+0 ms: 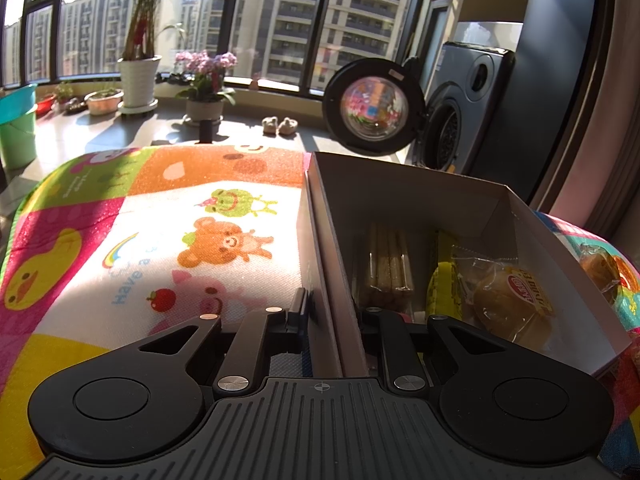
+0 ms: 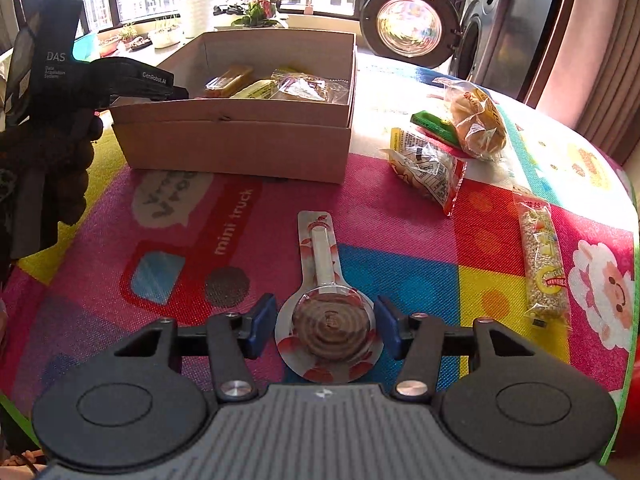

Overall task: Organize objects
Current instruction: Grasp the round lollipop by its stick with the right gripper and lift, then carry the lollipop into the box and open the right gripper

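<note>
Right wrist view, nearest: right gripper (image 2: 326, 326) with jaws apart, blue pads flanking the round head of a packaged lollipop (image 2: 328, 320) that lies flat on the play mat (image 2: 400, 256); neither pad visibly touching the wrapper. Long axis of the lollipop running toward 12 o'clock, stick pointing away from the jaws, so closing across the disc judged the likely next move. Nearer hand for this item: the right.

Farther out, at 2 o'clock: a seed bar (image 2: 542, 264). Beyond it, toward 1 o'clock, a red-edged snack packet (image 2: 430, 168), a wrapped bun (image 2: 478, 120) and a green packet (image 2: 434, 124), all loose on the mat. At 11 to 12 o'clock: the cardboard box (image 2: 240, 148), partly filled.

Left wrist view: left gripper (image 1: 330, 316) straddling the box's left wall (image 1: 324, 240), one finger outside, one inside; whether clamped on the wall or merely close cannot be told. Shown only here: box contents up close, a clear pack of sticks (image 1: 388, 268), a yellow packet (image 1: 442, 288) and another wrapped bun (image 1: 508, 304). Shown only in the right view: the lollipop and most of the loose snacks.
</note>
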